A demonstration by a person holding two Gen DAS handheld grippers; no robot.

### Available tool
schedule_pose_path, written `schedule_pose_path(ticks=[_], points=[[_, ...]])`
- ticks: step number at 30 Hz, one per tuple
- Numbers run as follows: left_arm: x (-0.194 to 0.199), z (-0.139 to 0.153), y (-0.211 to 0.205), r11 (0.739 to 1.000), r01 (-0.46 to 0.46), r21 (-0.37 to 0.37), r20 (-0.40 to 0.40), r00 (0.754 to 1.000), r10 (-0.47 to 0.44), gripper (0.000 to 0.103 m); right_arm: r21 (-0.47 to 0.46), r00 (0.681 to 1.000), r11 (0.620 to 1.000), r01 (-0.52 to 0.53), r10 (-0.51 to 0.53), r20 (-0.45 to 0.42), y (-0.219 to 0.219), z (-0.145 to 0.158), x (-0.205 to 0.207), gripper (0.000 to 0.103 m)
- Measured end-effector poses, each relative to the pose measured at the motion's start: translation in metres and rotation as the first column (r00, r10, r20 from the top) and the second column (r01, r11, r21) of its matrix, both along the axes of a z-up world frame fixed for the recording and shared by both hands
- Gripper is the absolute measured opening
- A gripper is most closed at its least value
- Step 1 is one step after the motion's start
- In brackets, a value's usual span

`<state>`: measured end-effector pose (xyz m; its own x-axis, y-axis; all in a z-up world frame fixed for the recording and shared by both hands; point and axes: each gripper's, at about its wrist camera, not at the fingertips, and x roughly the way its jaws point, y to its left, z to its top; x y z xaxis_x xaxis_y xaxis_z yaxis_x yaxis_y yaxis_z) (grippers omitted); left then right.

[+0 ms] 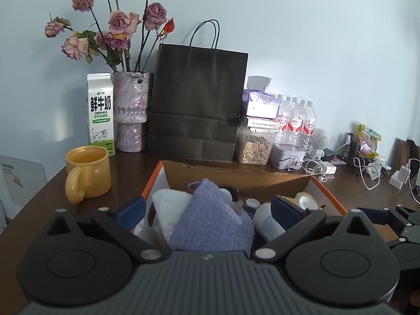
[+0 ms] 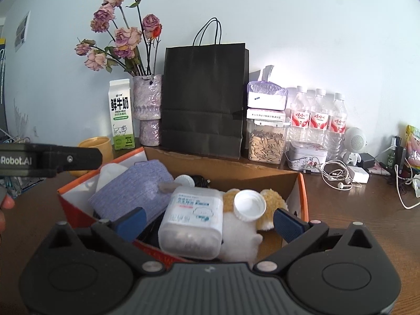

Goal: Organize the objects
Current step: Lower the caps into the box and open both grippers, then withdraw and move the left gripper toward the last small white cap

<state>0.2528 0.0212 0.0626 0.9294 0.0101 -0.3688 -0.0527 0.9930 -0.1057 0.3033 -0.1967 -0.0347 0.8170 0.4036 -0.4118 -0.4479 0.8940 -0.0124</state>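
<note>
An open cardboard box [image 1: 236,181] with an orange rim sits on the dark wooden table and holds a jumble of things. My left gripper [image 1: 208,210] is open over the box, its blue pads either side of a purple knit pouch [image 1: 210,223] without gripping it. White cloth [image 1: 170,204] lies beside the pouch. My right gripper [image 2: 210,223] is open above the box [image 2: 236,173], straddling a white plastic container [image 2: 191,223], a white cap [image 2: 249,206] and a yellow-white plush toy [image 2: 244,236]. The pouch [image 2: 134,191] lies at the left, with the left gripper's body above it.
A yellow mug [image 1: 88,173] stands left of the box. Along the wall stand a milk carton [image 1: 101,113], a vase of dried roses [image 1: 131,113], a black paper bag [image 1: 197,102], a seed jar [image 2: 265,141], water bottles [image 2: 317,120] and a tin [image 2: 307,155]. Earphones and chargers [image 2: 338,176] lie right.
</note>
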Motion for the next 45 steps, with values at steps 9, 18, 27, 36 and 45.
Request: schedule_pose_path(ticks=[9, 18, 27, 36, 45], points=[[-0.024, -0.014, 0.006, 1.000, 0.007, 0.023, -0.053, 0.999, -0.006, 0.103, -0.018, 1.000, 1.000, 0.000, -0.001, -0.029, -0.012, -0.011, -0.026, 0.103], [-0.039, -0.040, 0.010, 0.999, 0.025, 0.038, -0.145, 0.989, -0.019, 0.103, -0.055, 0.996, 0.998, 0.000, -0.005, -0.088, -0.026, -0.032, -0.045, 0.103], [-0.047, -0.064, 0.004, 0.997, 0.066, 0.039, -0.235, 0.970, -0.055, 0.103, -0.057, 0.990, 0.998, -0.014, 0.006, -0.139, -0.028, -0.048, -0.053, 0.103], [-0.033, -0.078, -0.006, 0.996, 0.083, 0.031, -0.277, 0.958, -0.071, 0.103, -0.040, 0.987, 0.999, -0.025, 0.018, -0.162, -0.023, -0.054, -0.050, 0.103], [-0.014, -0.079, -0.014, 0.996, 0.073, 0.043, -0.269, 0.961, -0.059, 0.102, -0.021, 0.986, 1.000, -0.015, 0.011, -0.168, -0.020, -0.057, -0.045, 0.103]])
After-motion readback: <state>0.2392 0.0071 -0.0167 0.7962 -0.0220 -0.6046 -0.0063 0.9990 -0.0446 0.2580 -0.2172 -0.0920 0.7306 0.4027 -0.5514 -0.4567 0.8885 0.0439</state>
